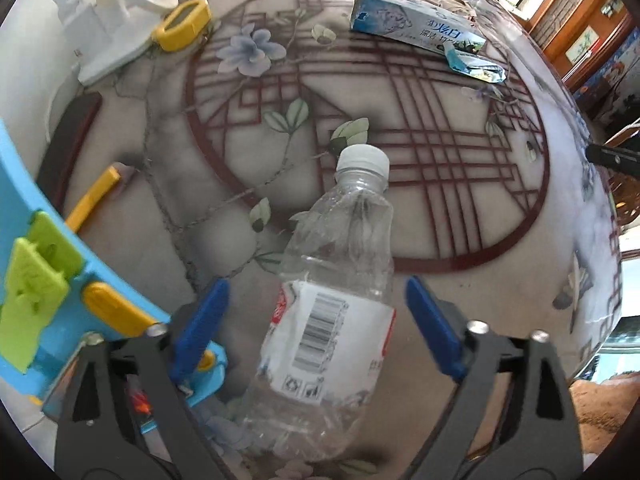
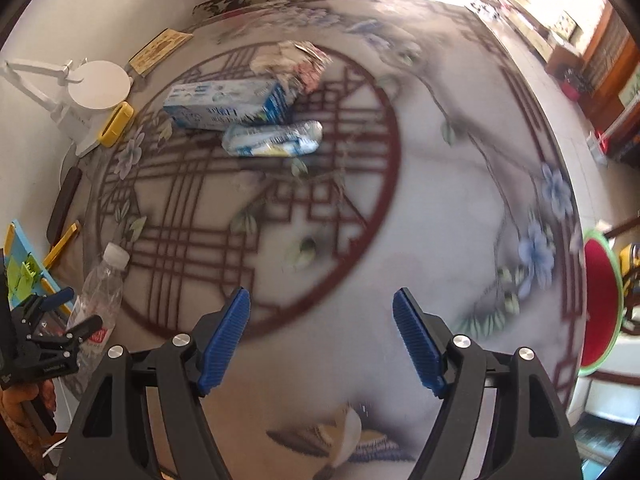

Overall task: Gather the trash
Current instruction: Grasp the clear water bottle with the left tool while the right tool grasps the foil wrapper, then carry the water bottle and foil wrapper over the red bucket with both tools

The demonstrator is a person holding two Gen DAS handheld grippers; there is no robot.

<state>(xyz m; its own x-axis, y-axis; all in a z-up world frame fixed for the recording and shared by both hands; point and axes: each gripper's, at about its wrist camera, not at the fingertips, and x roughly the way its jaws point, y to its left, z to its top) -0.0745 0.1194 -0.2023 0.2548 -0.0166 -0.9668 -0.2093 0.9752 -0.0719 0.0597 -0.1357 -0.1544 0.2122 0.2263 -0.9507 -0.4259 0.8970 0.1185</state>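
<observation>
- Nearest in the left wrist view, the left gripper has its blue fingers spread wide on either side of a clear plastic bottle; neither finger touches it, so nothing is held.
- The bottle lies on its side on the table, white cap pointing away from the camera and its white label with a barcode between the two fingers.
- Just left of the left gripper sits a blue toy board with green and yellow pieces; a yellow stick and a dark brown bar lie beyond it near the table's edge.
- In the right wrist view, the right gripper hangs above a bare part of the table, fingers wide apart and holding nothing.
- Only this view shows both grippers together: the left gripper appears at the far left edge, its fingers straddling the bottle, well apart from the right gripper.
- Farther off, toward the middle of the table, lie a blue and white toothpaste box and, touching its near side, a crumpled blue and white wrapper.
- Behind the box, seen only from the right wrist, is a wad of crumpled paper; it is blurred.
- The left wrist view shows the same box and wrapper at the far side.
- At the back left stand a white lamp and a yellow case beside its base.
</observation>
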